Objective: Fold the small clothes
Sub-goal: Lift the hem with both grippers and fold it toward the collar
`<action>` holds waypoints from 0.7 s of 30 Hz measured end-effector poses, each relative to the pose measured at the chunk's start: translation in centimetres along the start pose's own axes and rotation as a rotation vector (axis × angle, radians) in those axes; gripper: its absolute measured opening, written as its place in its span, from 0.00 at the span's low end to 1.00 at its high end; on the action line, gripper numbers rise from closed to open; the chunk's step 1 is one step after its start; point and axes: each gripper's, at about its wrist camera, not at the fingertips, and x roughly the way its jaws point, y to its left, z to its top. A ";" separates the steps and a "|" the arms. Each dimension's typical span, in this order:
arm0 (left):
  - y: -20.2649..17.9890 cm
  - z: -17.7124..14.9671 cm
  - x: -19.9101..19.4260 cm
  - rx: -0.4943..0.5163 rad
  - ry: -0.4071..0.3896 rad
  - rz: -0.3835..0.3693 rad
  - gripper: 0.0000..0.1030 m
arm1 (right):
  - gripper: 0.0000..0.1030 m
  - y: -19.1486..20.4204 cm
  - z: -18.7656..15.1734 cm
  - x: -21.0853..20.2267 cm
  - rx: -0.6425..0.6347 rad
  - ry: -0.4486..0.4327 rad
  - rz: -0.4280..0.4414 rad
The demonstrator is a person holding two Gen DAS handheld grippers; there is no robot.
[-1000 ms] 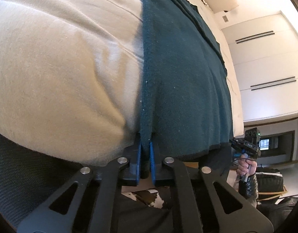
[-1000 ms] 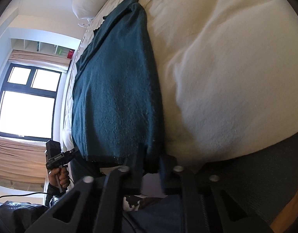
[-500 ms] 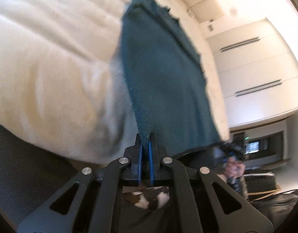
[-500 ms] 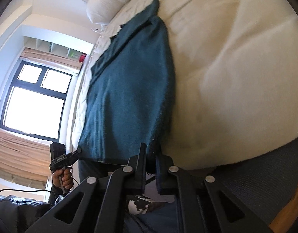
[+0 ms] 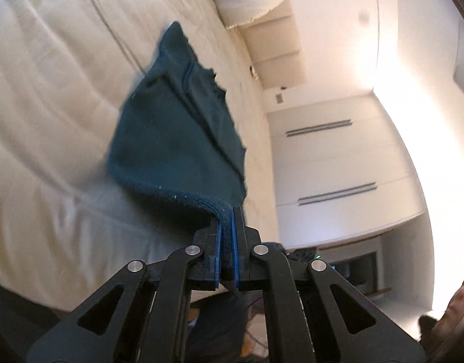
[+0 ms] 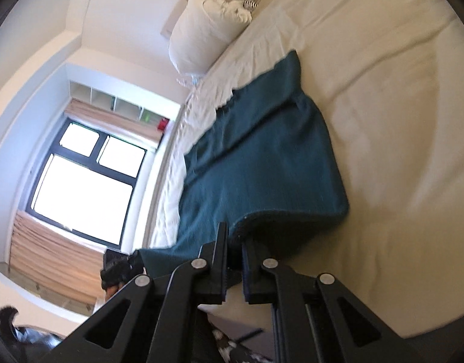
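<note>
Between the blue pads of the left claw [image 5: 227,236] a thick hem corner of the dark teal cloth [image 5: 177,139] is pinched tight, and the fabric runs forward from there down onto the cream bed [image 5: 59,96]. Ahead of the right claw [image 6: 235,260], which is pressed onto the other near corner of the cloth [image 6: 262,157], the fabric curls up off the bed [image 6: 398,121]. Beyond it lies a white pillow [image 6: 201,39], with a window [image 6: 80,178] to the claw's left.
</note>
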 end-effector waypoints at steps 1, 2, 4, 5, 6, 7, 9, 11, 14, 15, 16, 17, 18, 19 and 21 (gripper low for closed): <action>0.0 0.5 0.0 -0.012 -0.012 -0.016 0.04 | 0.08 0.0 0.6 0.1 0.006 -0.007 0.001; -0.1 1.2 0.0 -0.025 -0.024 -0.036 0.04 | 0.08 0.0 1.0 0.4 0.008 -0.011 -0.003; 0.0 2.2 0.0 -0.041 -0.044 -0.057 0.04 | 0.08 0.1 2.0 0.9 0.006 -0.013 -0.007; 0.0 2.7 0.1 -0.048 -0.051 -0.064 0.04 | 0.08 0.1 2.5 1.3 0.009 -0.017 -0.007; 0.0 3.3 0.2 -0.060 -0.062 -0.073 0.04 | 0.08 -0.1 2.8 1.4 0.013 -0.020 -0.006; 0.1 4.0 0.3 -0.072 -0.072 -0.084 0.04 | 0.08 -0.1 3.3 1.7 0.017 -0.023 -0.005; 0.2 5.2 0.6 -0.084 -0.085 -0.089 0.04 | 0.08 -0.2 4.3 2.2 0.016 -0.026 -0.007; 0.3 6.7 1.2 -0.091 -0.096 -0.086 0.04 | 0.09 0.0 5.4 2.8 0.009 -0.028 -0.015; 0.4 8.9 2.3 -0.105 -0.105 -0.089 0.04 | 0.08 0.2 7.5 3.9 0.004 -0.038 -0.024; 0.4 9.8 2.8 -0.103 -0.108 -0.086 0.04 | 0.08 0.2 8.0 4.3 0.002 -0.039 -0.028; 0.3 10.7 3.4 -0.102 -0.109 -0.086 0.04 | 0.08 0.2 8.7 4.8 -0.001 -0.040 -0.033; 0.2 11.7 4.0 -0.101 -0.109 -0.086 0.04 | 0.09 0.3 9.2 5.2 -0.005 -0.040 -0.039; 0.1 12.3 4.3 -0.100 -0.112 -0.085 0.04 | 0.09 0.3 10.1 5.9 -0.012 -0.040 -0.051; 0.1 13.5 5.0 -0.101 -0.115 -0.079 0.04 | 0.09 0.3 10.8 6.5 -0.016 -0.038 -0.058; 0.3 15.2 6.1 -0.116 -0.120 -0.080 0.04 | 0.09 0.3 12.3 7.7 -0.020 -0.036 -0.078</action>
